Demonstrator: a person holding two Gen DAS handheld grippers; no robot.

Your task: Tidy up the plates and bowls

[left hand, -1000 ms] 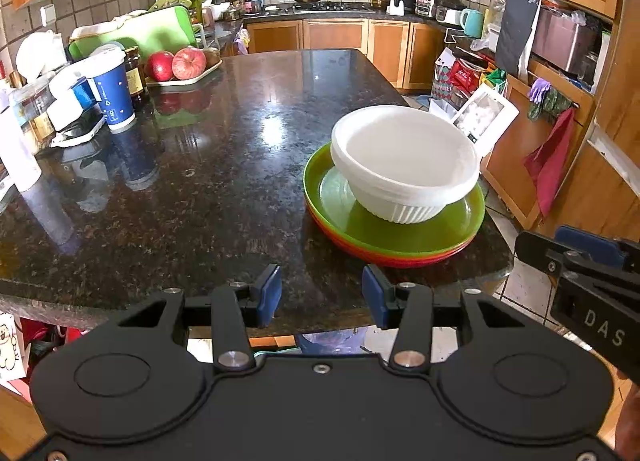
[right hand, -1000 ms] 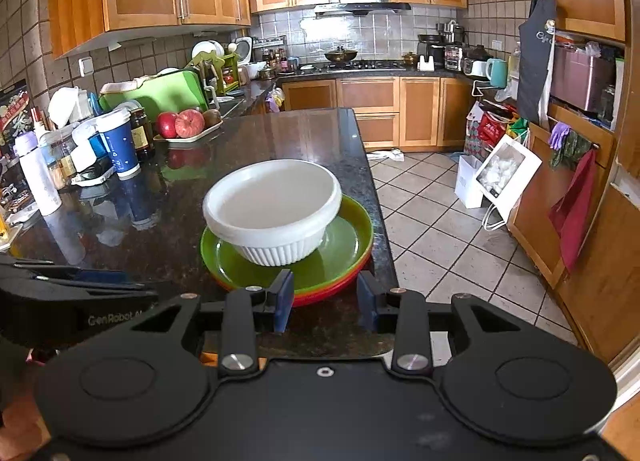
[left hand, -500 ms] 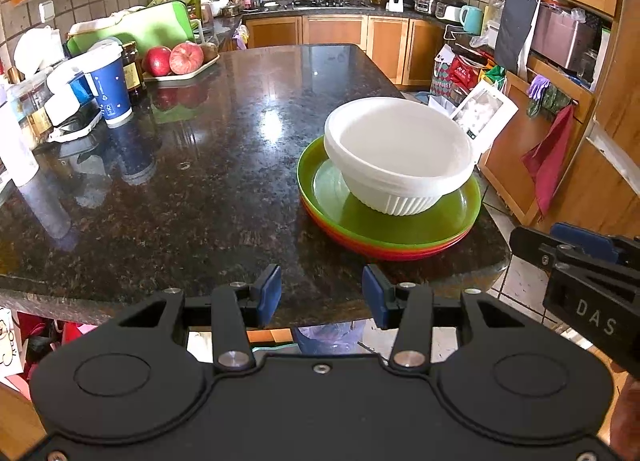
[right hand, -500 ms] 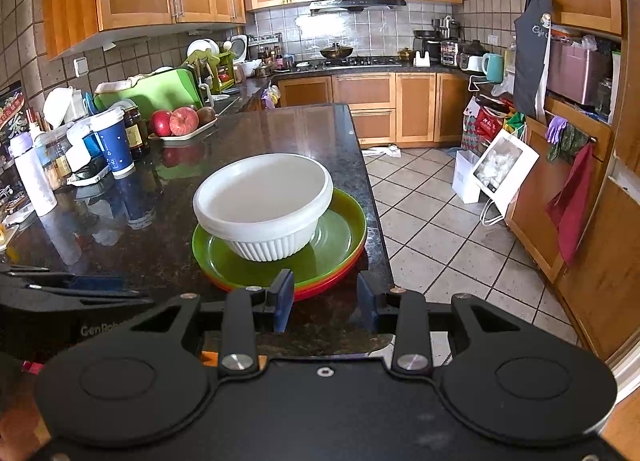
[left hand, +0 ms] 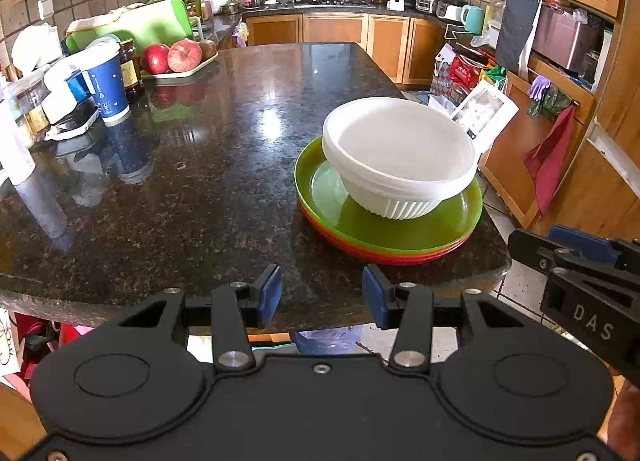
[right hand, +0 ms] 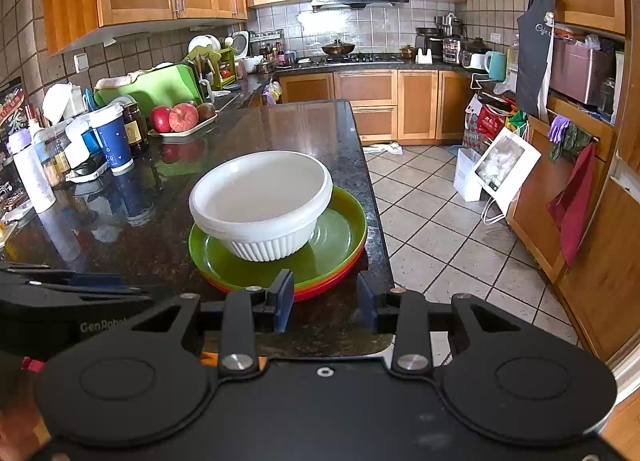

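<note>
Stacked white bowls point(left hand: 400, 157) sit on a stack of plates point(left hand: 384, 233), green on top with orange and red beneath, near the right front corner of the dark granite counter point(left hand: 200, 189). They also show in the right wrist view: bowls point(right hand: 262, 201), plates point(right hand: 340, 237). My left gripper point(left hand: 322, 297) is open and empty, off the counter's front edge, left of the stack. My right gripper point(right hand: 324, 297) is open and empty, just in front of the plates' rim. It also shows at the right edge of the left wrist view point(left hand: 580, 257).
A blue paper cup point(left hand: 106, 89), jars and bottles crowd the counter's left side. A tray of apples point(left hand: 176, 59) and a green cutting board point(left hand: 136, 27) stand at the back left. Tiled floor and cabinets with a red cloth point(right hand: 572, 201) lie right.
Both grippers have drawn back slightly from the counter and risen a little. Bowls and plates have not moved. Both stay open.
</note>
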